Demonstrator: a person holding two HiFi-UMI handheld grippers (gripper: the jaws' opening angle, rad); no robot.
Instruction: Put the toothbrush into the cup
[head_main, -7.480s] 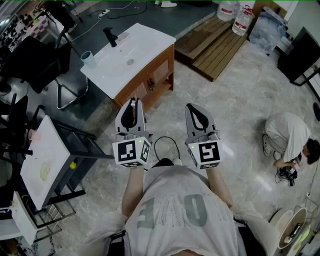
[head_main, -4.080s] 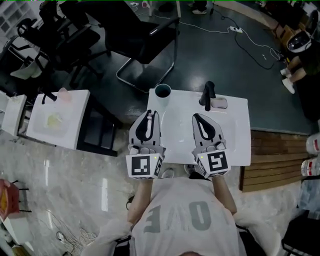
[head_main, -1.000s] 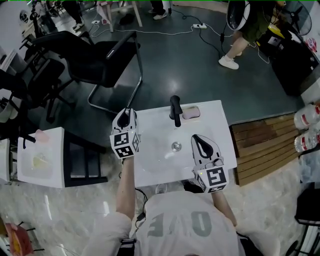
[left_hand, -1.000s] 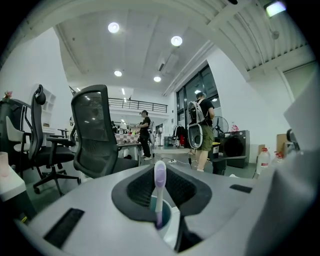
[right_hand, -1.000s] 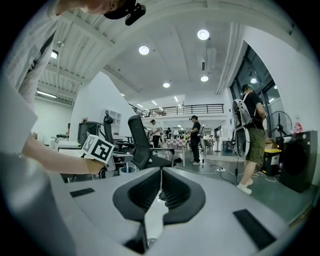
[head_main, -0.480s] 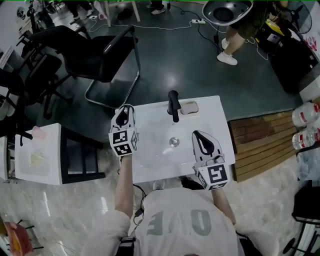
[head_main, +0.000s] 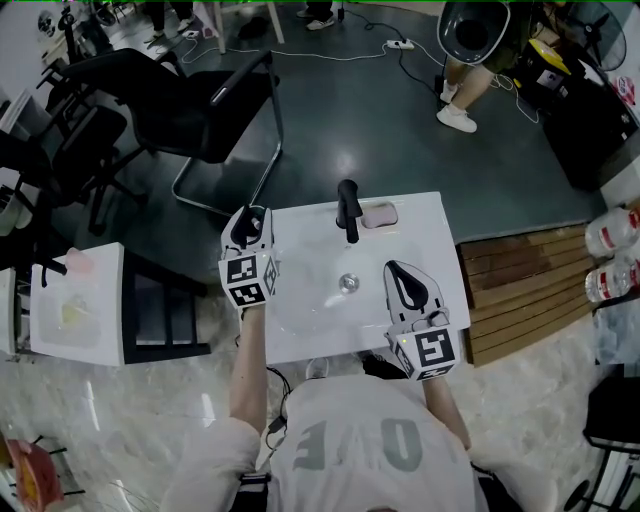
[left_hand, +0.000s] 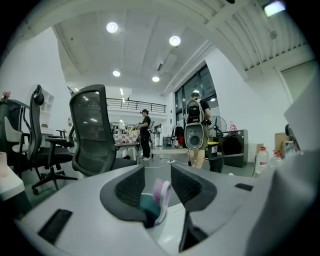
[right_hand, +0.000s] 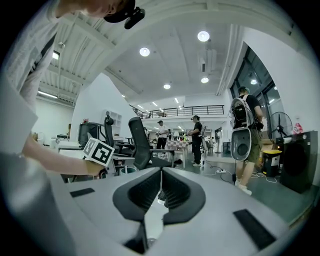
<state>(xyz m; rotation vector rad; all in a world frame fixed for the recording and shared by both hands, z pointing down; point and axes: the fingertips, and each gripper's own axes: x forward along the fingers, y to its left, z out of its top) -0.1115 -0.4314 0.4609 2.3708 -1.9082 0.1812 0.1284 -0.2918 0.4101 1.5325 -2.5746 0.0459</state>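
We have just spread our left gripper (head_main: 250, 218) wide; the toothbrush (left_hand: 162, 194) stands between its jaws, in the cup (left_hand: 146, 204). Our right gripper (right_hand: 161, 176) sits closed and empty.

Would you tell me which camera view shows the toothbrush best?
The left gripper view: the toothbrush shows between the left gripper's just-opened jaws. The head view hides it under that gripper; the right gripper view misses it.

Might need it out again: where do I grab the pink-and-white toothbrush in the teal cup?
Grip the pink-and-white toothbrush by its exposed top, from above: the teal cup hides the rest. The left gripper, jaws just opened, flanks it.
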